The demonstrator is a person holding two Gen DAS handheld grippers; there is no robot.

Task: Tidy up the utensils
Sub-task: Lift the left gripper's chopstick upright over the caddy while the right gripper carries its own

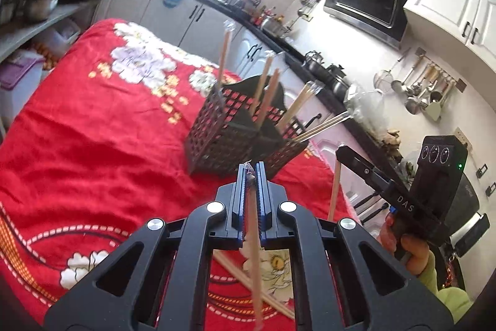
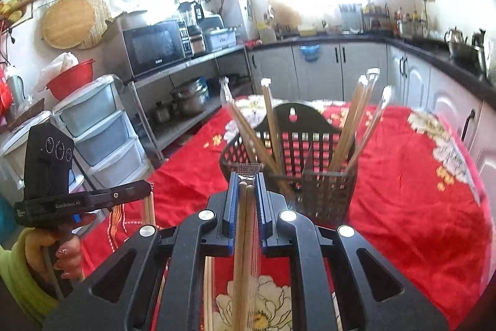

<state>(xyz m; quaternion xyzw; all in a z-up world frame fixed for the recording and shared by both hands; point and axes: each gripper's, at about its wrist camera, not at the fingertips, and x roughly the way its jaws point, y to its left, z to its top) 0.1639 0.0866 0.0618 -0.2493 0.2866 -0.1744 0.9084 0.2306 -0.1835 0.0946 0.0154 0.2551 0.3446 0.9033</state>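
A black perforated utensil basket [image 1: 235, 132] stands on the red flowered cloth and holds several wrapped pairs of wooden chopsticks [image 1: 267, 89]. It also shows in the right wrist view [image 2: 313, 163]. My left gripper [image 1: 251, 172] is shut on a wrapped pair of chopsticks [image 1: 255, 262], just short of the basket's near corner. My right gripper [image 2: 246, 176] is shut on another wrapped pair of chopsticks [image 2: 243, 253], close to the basket's left compartment. The right gripper shows in the left wrist view [image 1: 344, 152] with its chopsticks [image 1: 334, 191] hanging down.
More loose chopsticks [image 1: 235, 272] lie on the red cloth [image 1: 93, 120] under the left gripper. Kitchen counters [image 2: 434, 51], a metal shelf with a microwave [image 2: 155, 47] and plastic drawers [image 2: 96, 126] surround the table. The left gripper's body [image 2: 80, 200] is at the left.
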